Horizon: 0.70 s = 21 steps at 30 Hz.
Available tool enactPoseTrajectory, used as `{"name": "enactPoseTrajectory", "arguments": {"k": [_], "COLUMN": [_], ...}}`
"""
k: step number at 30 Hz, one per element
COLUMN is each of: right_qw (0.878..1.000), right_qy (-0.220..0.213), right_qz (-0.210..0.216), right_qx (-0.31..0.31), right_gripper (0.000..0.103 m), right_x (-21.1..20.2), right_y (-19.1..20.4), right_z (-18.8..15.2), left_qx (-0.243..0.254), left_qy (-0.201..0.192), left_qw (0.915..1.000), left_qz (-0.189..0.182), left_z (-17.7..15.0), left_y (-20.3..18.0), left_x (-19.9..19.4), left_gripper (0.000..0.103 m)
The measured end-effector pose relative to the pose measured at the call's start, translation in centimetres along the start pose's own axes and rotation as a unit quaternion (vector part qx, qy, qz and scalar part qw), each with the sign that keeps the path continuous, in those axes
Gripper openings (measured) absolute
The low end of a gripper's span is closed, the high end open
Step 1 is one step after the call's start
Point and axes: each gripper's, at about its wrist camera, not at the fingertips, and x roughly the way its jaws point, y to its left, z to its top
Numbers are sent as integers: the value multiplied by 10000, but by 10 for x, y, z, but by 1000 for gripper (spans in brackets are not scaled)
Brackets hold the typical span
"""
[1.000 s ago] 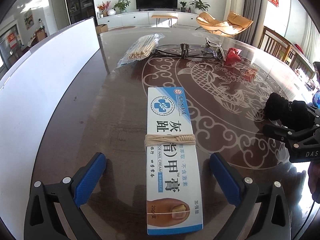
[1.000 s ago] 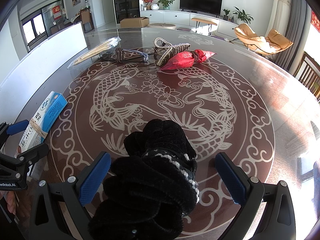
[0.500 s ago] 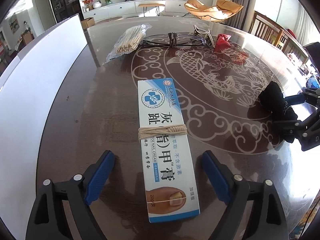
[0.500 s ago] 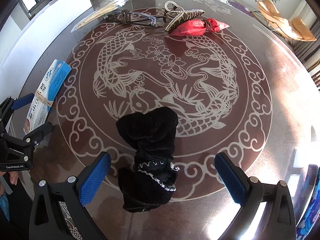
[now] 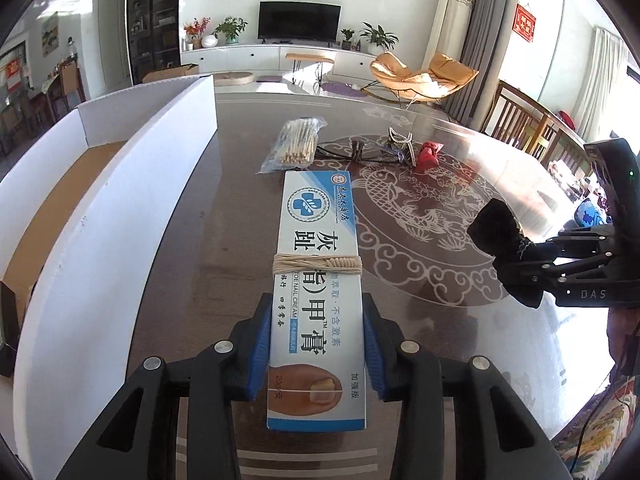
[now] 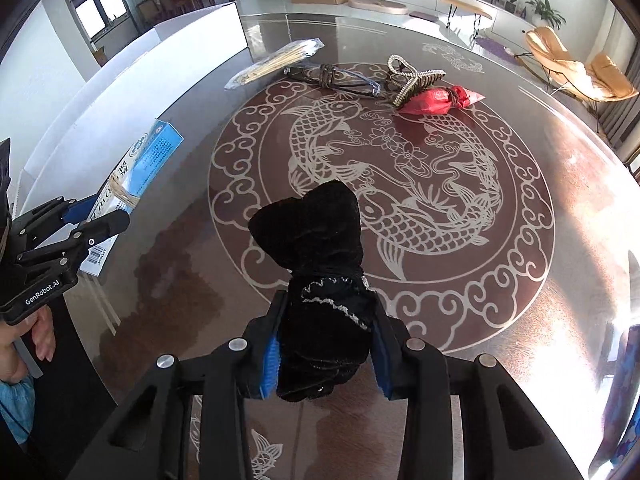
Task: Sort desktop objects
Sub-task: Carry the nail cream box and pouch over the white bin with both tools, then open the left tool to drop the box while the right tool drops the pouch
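Left gripper (image 5: 316, 354), just closed, pinches the cream box (image 5: 316, 280); right gripper (image 6: 324, 354) likewise the black pouch (image 6: 316, 248).

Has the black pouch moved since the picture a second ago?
Yes. The black pouch lay on the table's fish pattern; now the right claw, whose jaws have just been closing, grips it, lifted above the pattern's ring.

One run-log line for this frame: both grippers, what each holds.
left gripper: just closed on nail cream box | right gripper: just closed on black cloth bundle | white tray: beside box
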Motion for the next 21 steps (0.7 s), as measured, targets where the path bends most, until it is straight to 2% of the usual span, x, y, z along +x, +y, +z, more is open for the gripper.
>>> {"name": "enactPoseTrajectory", "arguments": {"k": [4,8,13,16,18,20,21], "right_qw": [9987,9923,9751,9643,9607,9609,9627], "right_qy": [-292,-659,-979,-1096,-1040,-907,-769], "right_qz": [383,903,1604,1845,1921,1862,1756], "right_qx": [-177,-538,-1179,-1553,-1715,-1840,-1909], "right_gripper": [38,38,38,38,39,44,59], "right_x": [-12,-23,-25,-11,7,29,40], "right_y": [44,115,232,298,332,357,367], "right_z": [31,73,121,139,148,153,154], "left_qx": [-262,-686,-1372,-1502,-1569,-1607,-1622], "left_qy": [-388,-512,-162,106,327,525,572], "left_qw": [9988,9942,9819,9752,9726,9675,9647], "left_qz": [142,655,1299,1620,1683,1879,1992], "left_z": [19,27,15,6,1,-4,-6], "left_y": [46,117,212,246,260,267,269], "left_x": [-51,-84,-88,-80,-70,-61,-59], "left_gripper": [41,41,41,41,41,42,47]}}
